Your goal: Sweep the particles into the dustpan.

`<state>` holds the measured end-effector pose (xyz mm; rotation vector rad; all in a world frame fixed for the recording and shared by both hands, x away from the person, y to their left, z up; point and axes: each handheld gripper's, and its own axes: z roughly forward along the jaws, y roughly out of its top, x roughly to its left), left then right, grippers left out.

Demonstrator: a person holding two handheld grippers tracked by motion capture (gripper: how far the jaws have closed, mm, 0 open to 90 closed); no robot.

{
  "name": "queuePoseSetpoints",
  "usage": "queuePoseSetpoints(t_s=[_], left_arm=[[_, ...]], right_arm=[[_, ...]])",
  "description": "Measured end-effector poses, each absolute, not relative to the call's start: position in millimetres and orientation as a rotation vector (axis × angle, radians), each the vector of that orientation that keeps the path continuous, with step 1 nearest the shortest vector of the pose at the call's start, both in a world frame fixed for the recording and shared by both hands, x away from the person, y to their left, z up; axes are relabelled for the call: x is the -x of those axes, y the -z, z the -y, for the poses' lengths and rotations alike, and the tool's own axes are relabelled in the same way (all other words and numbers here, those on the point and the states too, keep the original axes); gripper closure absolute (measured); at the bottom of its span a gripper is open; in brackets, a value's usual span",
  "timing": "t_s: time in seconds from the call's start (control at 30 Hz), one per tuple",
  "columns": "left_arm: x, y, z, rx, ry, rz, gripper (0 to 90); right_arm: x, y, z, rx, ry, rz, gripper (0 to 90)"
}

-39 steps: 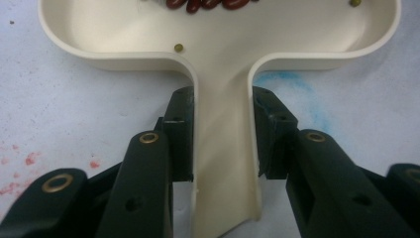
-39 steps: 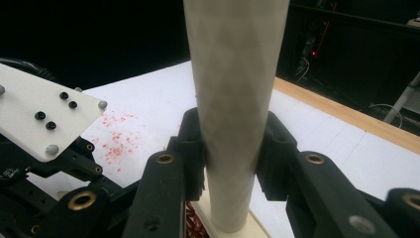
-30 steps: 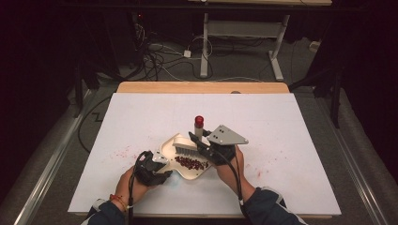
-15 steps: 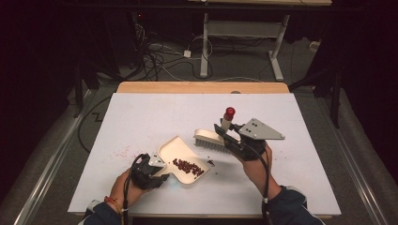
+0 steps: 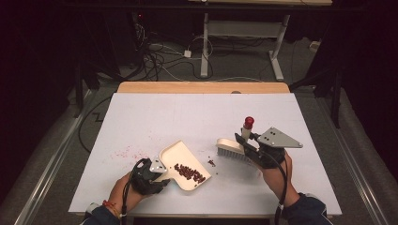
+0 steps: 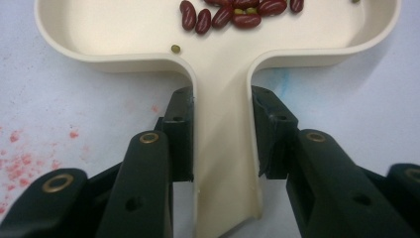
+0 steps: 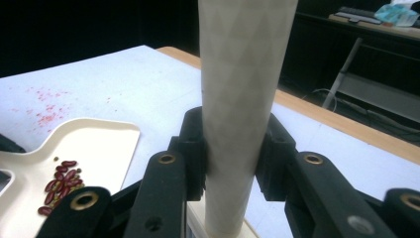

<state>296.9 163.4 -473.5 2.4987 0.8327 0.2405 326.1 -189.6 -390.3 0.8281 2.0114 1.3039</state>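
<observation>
A cream dustpan (image 5: pixel 185 161) lies on the white table with a heap of dark red beans (image 5: pixel 189 172) in it. My left gripper (image 5: pixel 157 172) is shut on the dustpan's handle (image 6: pixel 223 148); its pads press both sides of the handle. The beans (image 6: pixel 233 12) lie at the pan's middle, with a small green one near the rim. My right gripper (image 5: pixel 246 143) is shut on the cream brush handle (image 7: pixel 242 99), which stands upright and ends in a red tip (image 5: pixel 248 122). The brush head (image 5: pixel 230 147) hovers right of the pan. A few stray beans (image 5: pixel 211 162) lie between pan and brush.
Red stains (image 5: pixel 124 152) mark the white table (image 5: pixel 197 112) left of the pan. A wooden strip (image 5: pixel 202 87) runs along the table's far edge. Beyond it are cables and the legs of another desk (image 5: pixel 244 42) on a dark floor.
My right gripper has carried the brush from over the dustpan out to the right. The dustpan and my left gripper have kept their place.
</observation>
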Motion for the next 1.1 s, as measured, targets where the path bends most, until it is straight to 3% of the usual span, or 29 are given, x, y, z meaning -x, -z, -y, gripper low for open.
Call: queuePoseSetpoints(t_s=[1.1], left_arm=[[-302, 473, -146, -2.514, -0.217, -0.821, 63.3]], right_arm=[[-298, 400, 127, -0.682, -1.397, -2.122, 70.4]])
